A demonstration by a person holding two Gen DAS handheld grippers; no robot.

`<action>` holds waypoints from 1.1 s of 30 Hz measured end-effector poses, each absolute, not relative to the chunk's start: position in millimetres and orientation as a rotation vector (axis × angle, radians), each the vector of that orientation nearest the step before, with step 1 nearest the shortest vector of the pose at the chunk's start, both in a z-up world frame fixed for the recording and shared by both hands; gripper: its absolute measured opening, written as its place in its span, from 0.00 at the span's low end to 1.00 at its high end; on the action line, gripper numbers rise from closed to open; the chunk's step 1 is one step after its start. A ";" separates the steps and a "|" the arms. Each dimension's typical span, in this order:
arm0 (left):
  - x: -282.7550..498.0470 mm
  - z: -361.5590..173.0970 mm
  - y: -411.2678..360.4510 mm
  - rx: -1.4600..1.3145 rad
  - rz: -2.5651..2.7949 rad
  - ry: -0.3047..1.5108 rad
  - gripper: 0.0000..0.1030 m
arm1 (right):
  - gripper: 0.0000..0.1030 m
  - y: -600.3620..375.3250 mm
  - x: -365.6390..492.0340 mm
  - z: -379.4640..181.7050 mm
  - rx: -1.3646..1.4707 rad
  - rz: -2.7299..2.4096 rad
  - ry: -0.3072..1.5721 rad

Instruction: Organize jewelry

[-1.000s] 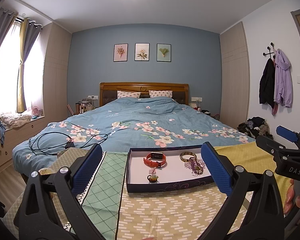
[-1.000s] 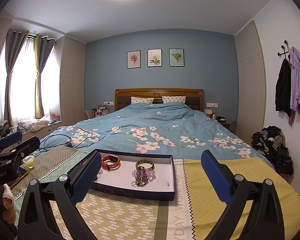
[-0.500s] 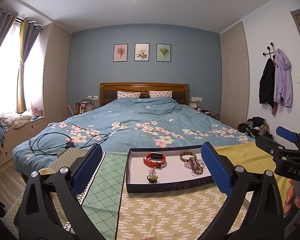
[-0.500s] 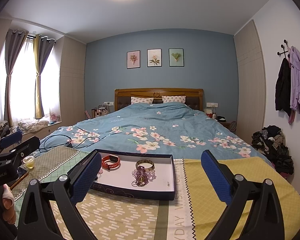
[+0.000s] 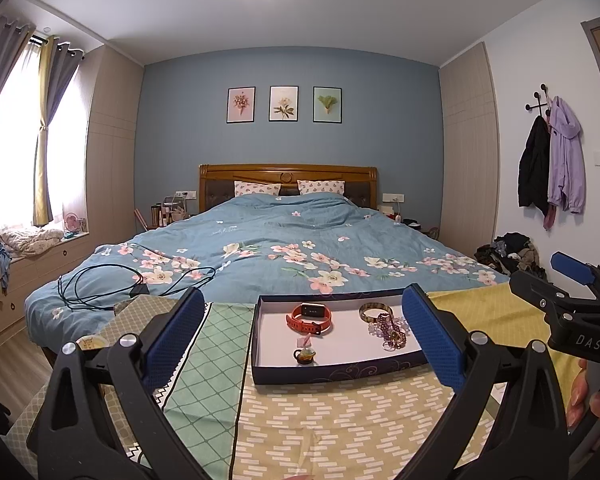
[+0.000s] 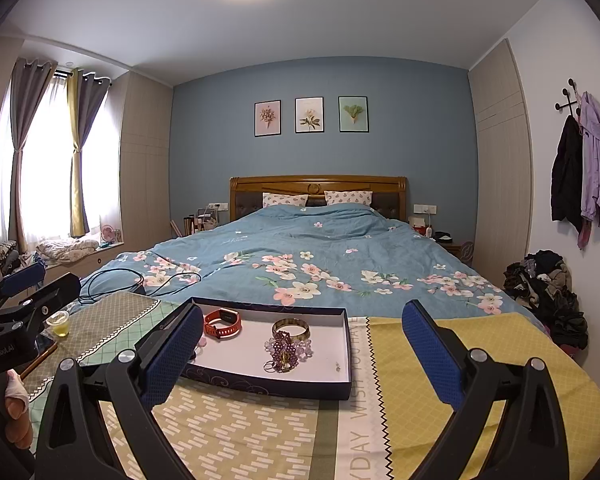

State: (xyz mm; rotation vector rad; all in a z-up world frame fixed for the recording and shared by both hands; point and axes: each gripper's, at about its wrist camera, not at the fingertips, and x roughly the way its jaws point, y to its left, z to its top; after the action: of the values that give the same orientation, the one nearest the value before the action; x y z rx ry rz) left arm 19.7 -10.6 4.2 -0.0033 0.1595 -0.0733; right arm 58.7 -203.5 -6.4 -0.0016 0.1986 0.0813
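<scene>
Both fisheye cameras sit low behind their own fingers, just above the patterned cloth (image 5: 340, 412) at the foot of the bed (image 5: 284, 240), and face the headboard wall. The left wrist view looks from the left and sees the right gripper (image 5: 572, 280) at its right edge. The right wrist view looks from the right and sees the left gripper (image 6: 24, 284) at its left edge. Both share the near jewelry tray (image 5: 336, 372) (image 6: 260, 382), bed and three framed prints (image 6: 310, 115).

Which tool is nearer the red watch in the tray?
Left. The left tool sits straight behind the red watch; the right tool is farther off to the watch's right.
</scene>
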 end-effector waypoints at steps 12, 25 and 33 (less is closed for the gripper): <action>19.2 3.8 -10.5 -0.004 -0.075 0.161 0.95 | 0.93 -203.3 58.8 -6.5 -0.002 0.081 0.199; 18.5 3.7 -12.6 -0.007 -0.075 0.164 0.95 | 0.93 -203.1 58.6 -8.1 -0.001 0.081 0.204; 19.7 2.7 -12.4 -0.015 -0.073 0.172 0.95 | 0.93 -202.7 58.6 -9.0 -0.003 0.082 0.205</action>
State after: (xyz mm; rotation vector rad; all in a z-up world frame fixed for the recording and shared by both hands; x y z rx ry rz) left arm 19.7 -12.4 2.7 -0.0153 0.1725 -0.0729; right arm 58.6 -202.7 -9.0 -0.0029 0.2054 0.0816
